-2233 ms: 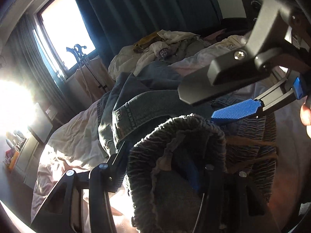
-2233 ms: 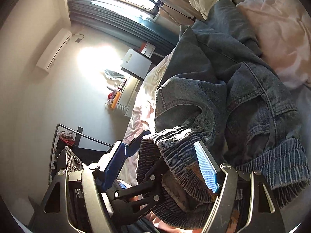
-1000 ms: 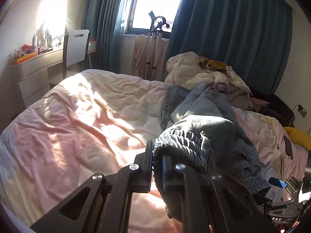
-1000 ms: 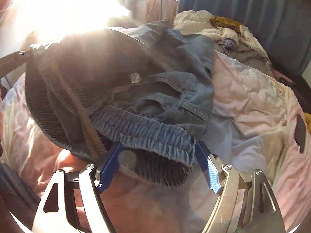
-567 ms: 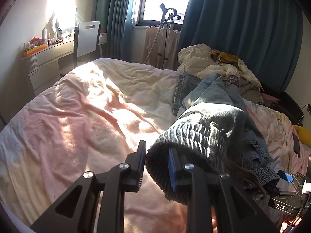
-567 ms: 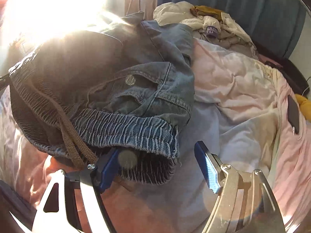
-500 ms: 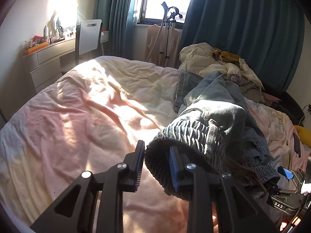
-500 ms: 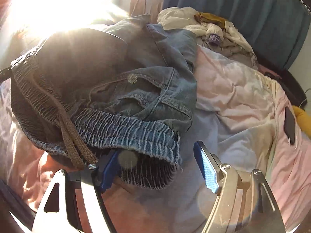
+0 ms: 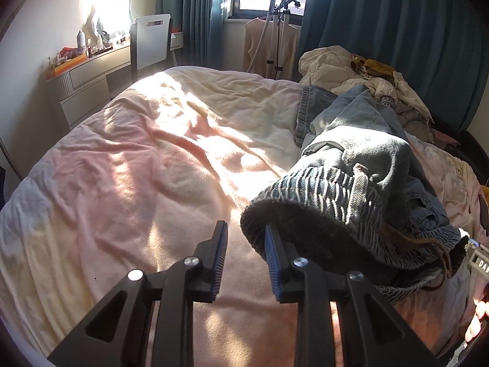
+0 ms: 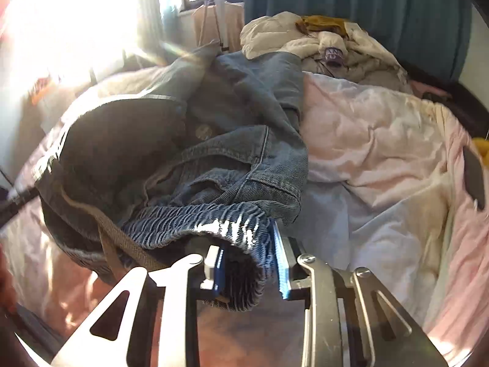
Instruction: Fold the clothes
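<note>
A pair of blue denim trousers (image 9: 360, 165) with a ribbed elastic waistband and a brown drawstring (image 10: 119, 241) lies bunched on the bed. My left gripper (image 9: 244, 250) is open and empty; the waistband hangs over its right finger. In the right wrist view my right gripper (image 10: 249, 267) is shut on the waistband (image 10: 214, 220), with the cloth pinched between its blue pads. The trouser legs (image 10: 244, 82) trail away toward the pile at the bed's far end.
The bed has a pink and cream duvet (image 9: 137, 159). A pile of crumpled clothes (image 9: 366, 79) lies at the far end by dark blue curtains. A garment steamer stand (image 9: 279, 30), a white chair (image 9: 151, 39) and a dresser (image 9: 82, 70) stand beyond the bed.
My left gripper has opened and let go of the waistband. My right gripper, open around the waistband before, has closed on it.
</note>
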The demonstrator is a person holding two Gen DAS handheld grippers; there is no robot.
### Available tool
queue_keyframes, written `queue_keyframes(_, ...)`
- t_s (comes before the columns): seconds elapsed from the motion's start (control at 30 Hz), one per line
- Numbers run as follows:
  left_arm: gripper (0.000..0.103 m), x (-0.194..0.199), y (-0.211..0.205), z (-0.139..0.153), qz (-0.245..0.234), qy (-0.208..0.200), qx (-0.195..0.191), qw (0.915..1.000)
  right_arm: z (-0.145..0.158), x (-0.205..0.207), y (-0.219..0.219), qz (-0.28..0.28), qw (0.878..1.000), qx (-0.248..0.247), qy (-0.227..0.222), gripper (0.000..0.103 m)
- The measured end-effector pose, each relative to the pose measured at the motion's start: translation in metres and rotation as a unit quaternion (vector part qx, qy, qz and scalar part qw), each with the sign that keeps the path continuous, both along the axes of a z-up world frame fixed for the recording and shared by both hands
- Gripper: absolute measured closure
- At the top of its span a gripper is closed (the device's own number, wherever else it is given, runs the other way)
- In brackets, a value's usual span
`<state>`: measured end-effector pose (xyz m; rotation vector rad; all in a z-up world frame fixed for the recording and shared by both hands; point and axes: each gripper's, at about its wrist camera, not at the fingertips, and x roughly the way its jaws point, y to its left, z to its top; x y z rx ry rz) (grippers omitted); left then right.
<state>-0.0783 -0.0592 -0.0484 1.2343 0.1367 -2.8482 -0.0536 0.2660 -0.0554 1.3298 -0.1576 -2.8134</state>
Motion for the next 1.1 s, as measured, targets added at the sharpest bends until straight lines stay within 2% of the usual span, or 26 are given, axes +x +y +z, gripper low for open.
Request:
queue_keyframes(0.13,0.078,-0.002,0.006,-0.005,-0.011,-0.01,-0.011,0.9998,0.019,0.013,0.037,-0.043,0.991,-0.119,0.042,0.092)
queue_keyframes(0.23,0.077,-0.002,0.013,-0.007,-0.028,-0.012,-0.011,0.9995,0.026,0.02,0.061,-0.087,0.983,-0.151,0.063,0.094)
queue_keyframes(0.33,0.077,-0.002,0.023,-0.009,-0.046,-0.011,-0.022,0.9986,0.017,0.024,0.079,-0.127,0.971,-0.198,0.044,0.094)
queue_keyframes(0.43,0.077,-0.004,0.034,-0.015,-0.061,-0.019,-0.036,0.9973,0.0,0.019,0.089,-0.14,0.969,-0.205,0.012,0.094)
queue_keyframes(0.57,0.077,-0.009,0.042,-0.021,-0.062,-0.016,-0.049,0.9967,-0.003,0.015,0.085,-0.132,0.974,-0.186,0.014,0.094)
queue_keyframes(0.67,0.079,-0.016,0.032,-0.019,-0.029,-0.006,-0.016,0.9994,-0.005,0.017,0.081,-0.124,0.975,-0.183,0.014,0.094)
queue_keyframes(0.7,0.084,-0.019,0.028,-0.016,-0.02,0.003,-0.008,0.9998,-0.006,0.017,0.081,-0.122,0.975,-0.187,0.014,0.094)
queue_keyframes(0.87,0.094,-0.031,0.02,0.009,0.004,0.03,0.003,0.9995,-0.016,0.024,0.075,-0.111,0.968,-0.226,-0.001,0.094)
queue_keyframes(0.97,0.095,-0.035,0.017,0.045,0.006,0.063,0.002,0.998,-0.019,0.033,0.072,-0.102,0.961,-0.256,-0.006,0.094)
queue_keyframes(1.1,0.096,-0.05,-0.001,0.103,0.016,0.109,0.007,0.9939,-0.008,0.048,0.053,-0.072,0.951,-0.301,0.009,0.094)
